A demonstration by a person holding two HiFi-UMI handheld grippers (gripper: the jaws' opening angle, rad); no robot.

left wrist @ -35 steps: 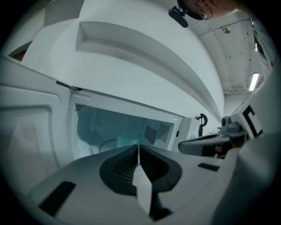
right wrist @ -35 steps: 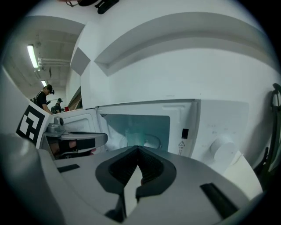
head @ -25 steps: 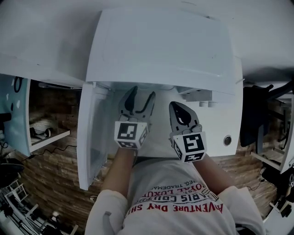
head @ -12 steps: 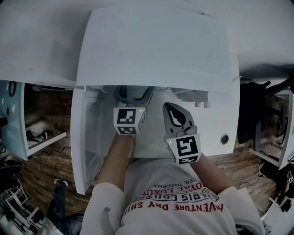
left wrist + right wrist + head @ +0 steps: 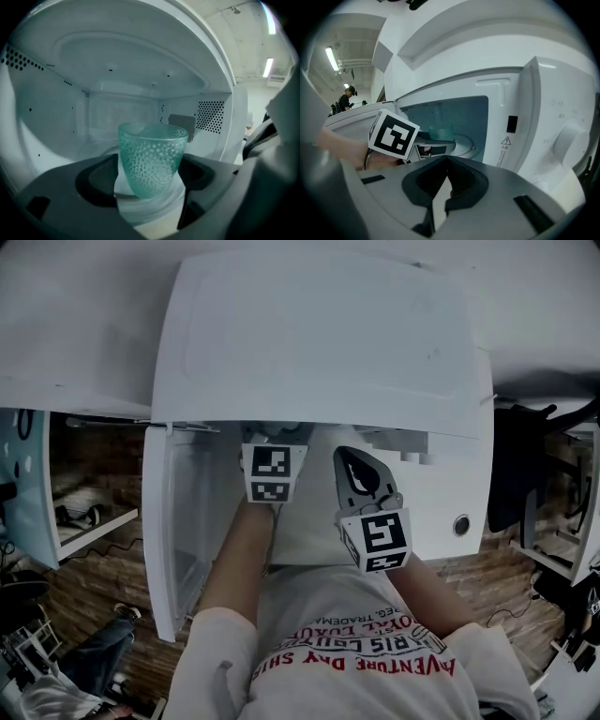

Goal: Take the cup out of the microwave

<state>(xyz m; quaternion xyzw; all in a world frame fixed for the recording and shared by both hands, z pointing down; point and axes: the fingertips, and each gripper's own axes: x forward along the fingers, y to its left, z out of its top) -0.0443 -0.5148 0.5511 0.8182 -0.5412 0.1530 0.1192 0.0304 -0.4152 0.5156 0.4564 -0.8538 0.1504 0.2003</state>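
Note:
A green dimpled glass cup (image 5: 151,150) stands upright on the white turntable plate (image 5: 154,206) inside the open microwave (image 5: 319,334). My left gripper (image 5: 151,180) reaches into the cavity. Its jaws have just been opening and now stand wide on either side of the cup, without pressing on it. In the head view only its marker cube (image 5: 273,474) shows below the microwave's top. The right gripper view also catches the cup (image 5: 440,131) beyond that cube (image 5: 393,134). My right gripper (image 5: 351,457) hangs shut and empty in front of the opening.
The microwave door (image 5: 173,540) swings open to the left. The control panel with its knob (image 5: 460,524) is right of the opening. Perforated cavity walls (image 5: 213,117) close in around the cup. Shelving (image 5: 89,512) stands at the far left.
My left gripper has gone forward into the microwave, so its jaws are now hidden under the top in the head view. The right gripper has stayed almost in place.

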